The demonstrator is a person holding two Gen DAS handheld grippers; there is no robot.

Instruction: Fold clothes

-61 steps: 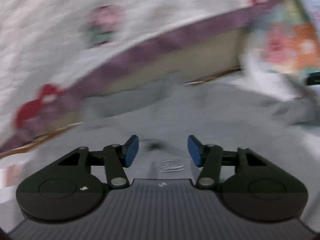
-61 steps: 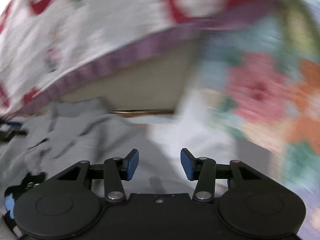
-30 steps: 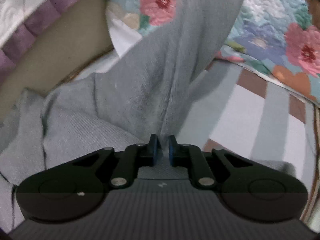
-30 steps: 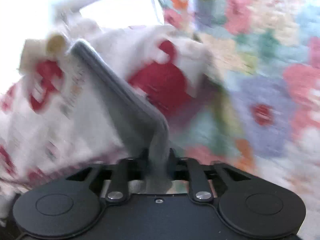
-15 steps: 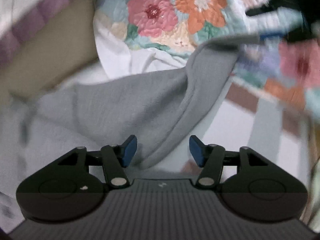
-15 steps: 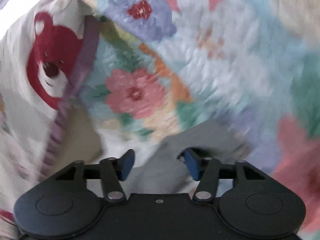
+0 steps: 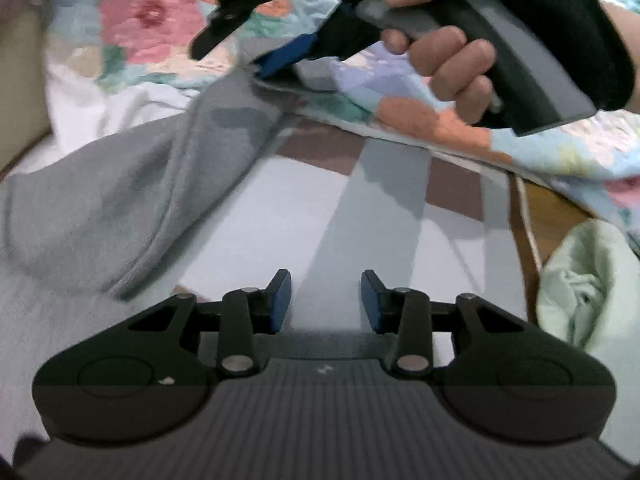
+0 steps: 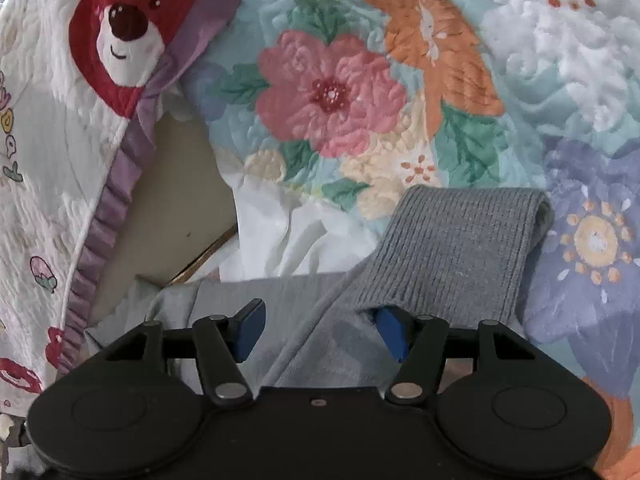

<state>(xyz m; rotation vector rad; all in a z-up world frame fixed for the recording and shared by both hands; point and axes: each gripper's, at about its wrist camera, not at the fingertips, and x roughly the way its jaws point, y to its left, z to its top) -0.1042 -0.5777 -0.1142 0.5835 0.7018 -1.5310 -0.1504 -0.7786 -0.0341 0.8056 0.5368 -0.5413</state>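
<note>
Left wrist view: the left gripper [image 7: 326,296] hovers over a striped bed sheet [image 7: 280,208] of white, grey and brown bands, its blue-padded jaws closing with only bare sheet between them. A grey knitted garment [image 7: 120,196] lies up and to the left of this gripper, well clear of its pads, one sleeve running up onto a floral quilted blanket [image 7: 448,128]. At that sleeve's end, the right gripper [image 7: 256,54], held by a hand [image 7: 444,56], has its blue pad just above the cloth. A crumpled pale green cloth [image 7: 588,284] lies right of the left gripper.

Right wrist view: the right gripper [image 8: 320,328] stands open; the grey ribbed sleeve cuff [image 8: 460,252] lies just beyond its right pad, covering that tip, unpinched. A bear-print quilt [image 8: 60,140] hangs left of the sleeve.
</note>
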